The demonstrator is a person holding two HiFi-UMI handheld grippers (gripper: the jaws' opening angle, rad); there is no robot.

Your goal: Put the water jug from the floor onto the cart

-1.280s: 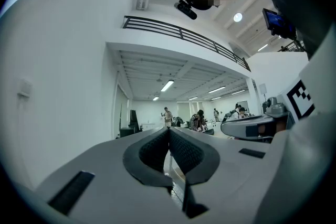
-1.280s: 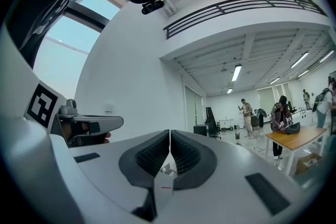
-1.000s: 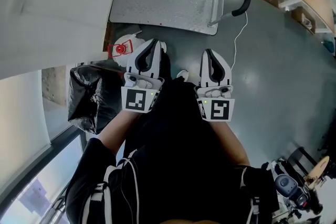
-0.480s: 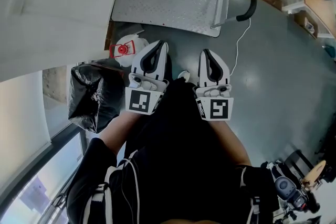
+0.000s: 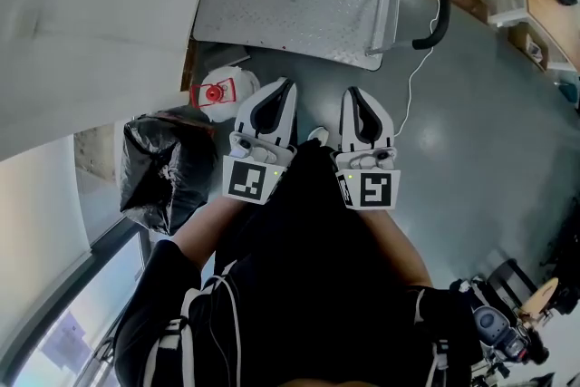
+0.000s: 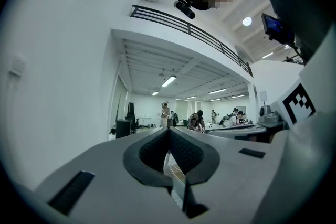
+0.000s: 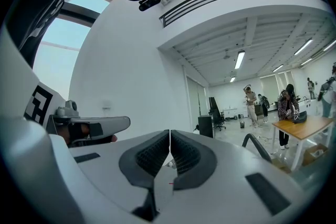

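**Jaws closed, jug on the floor**

The jaws of the left gripper (image 5: 286,88) and the right gripper (image 5: 350,93) are pressed together, side by side. Open floor (image 5: 480,131) spreads right of the right jaws. One cart (image 5: 290,0) lies ahead of both, its near edge just beyond the tips. One black bag (image 5: 168,163) sits left of the left jaws. One jug (image 5: 217,91) sits on the floor just left of them, near the cart's edge.

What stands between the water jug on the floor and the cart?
Nothing visible does. The water jug stands just before the near edge of the cart; the black bag lies on the jug's other side.
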